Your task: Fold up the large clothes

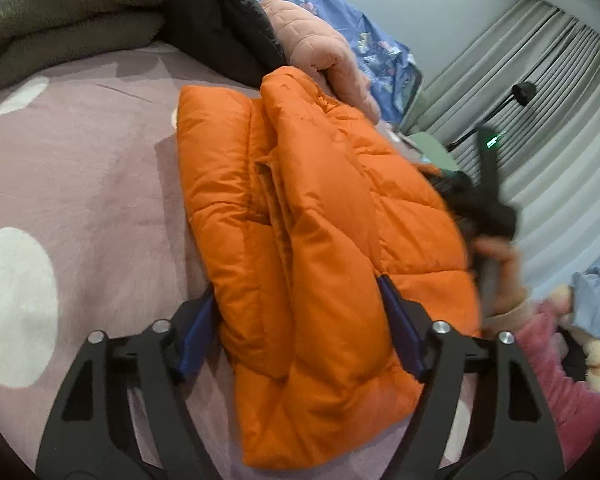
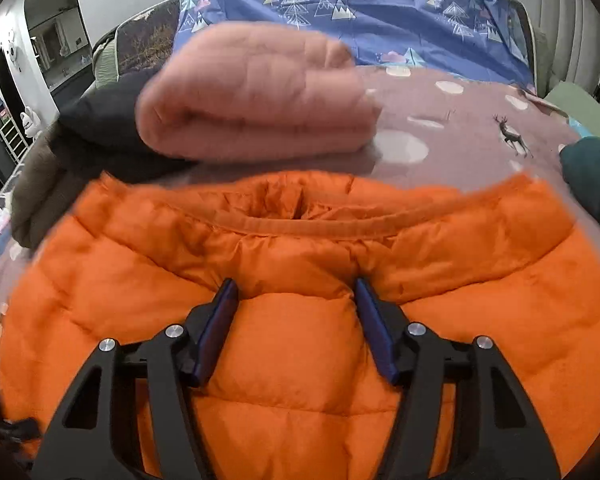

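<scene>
A: What could go wrong from here?

B: The orange puffer jacket (image 1: 312, 216) is thick and slippery, so the fold could spring open if it is gripped through too little padding. In the left wrist view the left gripper (image 1: 300, 320) is seen straddling the folded bundle near its closest end, jaws set fairly wide with a blue pad on either side; whether the pads are actually pressed into the fabric cannot be told. If only the top layer is caught, the lower layers would probably be left behind on the bed (image 1: 80, 168).

A: And the right side?

B: The right gripper (image 2: 296, 316) is held over a quilted panel just below the collar (image 2: 300, 224), jaws moderately open, a puff of fabric bulging between the pads. A firm pinch cannot be confirmed; the picture is blurred. An uneven pull by the two grippers could skew the fold.

A: Where is the jacket lying?

B: On the mauve spotted cover, towards the middle of the bed, with the folded pink quilt (image 2: 256, 96) just beyond its collar and a dark garment (image 1: 220, 20) nearer the far edge. A crowded far side could cause the jacket to be pushed against those.
</scene>
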The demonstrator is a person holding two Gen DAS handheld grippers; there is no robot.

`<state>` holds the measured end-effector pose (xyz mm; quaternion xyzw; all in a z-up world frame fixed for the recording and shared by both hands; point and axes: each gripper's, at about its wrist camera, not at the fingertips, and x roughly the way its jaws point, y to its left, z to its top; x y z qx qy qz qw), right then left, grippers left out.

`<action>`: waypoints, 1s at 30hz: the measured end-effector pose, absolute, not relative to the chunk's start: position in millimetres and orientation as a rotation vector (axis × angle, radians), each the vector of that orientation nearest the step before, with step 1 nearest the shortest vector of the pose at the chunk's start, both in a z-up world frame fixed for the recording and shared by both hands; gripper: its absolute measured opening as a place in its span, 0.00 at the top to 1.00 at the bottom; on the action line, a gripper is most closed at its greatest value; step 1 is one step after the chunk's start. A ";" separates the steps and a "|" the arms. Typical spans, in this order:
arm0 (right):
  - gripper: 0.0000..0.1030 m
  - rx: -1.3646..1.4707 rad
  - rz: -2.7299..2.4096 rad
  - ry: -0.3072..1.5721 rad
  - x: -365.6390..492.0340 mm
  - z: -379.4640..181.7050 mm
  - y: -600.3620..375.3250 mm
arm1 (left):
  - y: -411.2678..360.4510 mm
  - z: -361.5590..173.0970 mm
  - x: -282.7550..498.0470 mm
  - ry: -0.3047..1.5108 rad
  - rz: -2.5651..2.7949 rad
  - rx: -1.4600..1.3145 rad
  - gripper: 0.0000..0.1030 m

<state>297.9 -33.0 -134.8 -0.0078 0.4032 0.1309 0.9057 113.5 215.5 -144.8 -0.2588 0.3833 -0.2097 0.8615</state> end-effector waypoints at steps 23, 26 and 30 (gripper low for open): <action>0.36 0.113 0.373 0.795 297.5 -146.2 -48.7 | 124.1 -27.3 121.5 0.557 -0.687 -0.268 0.57; 0.36 0.116 0.377 0.795 296.6 -146.3 -48.5 | 103.5 -19.0 125.7 0.557 -0.713 -0.220 0.57; 0.36 0.111 0.373 0.794 296.2 -146.0 -47.9 | 75.5 -17.3 128.1 0.573 -0.745 -0.180 0.56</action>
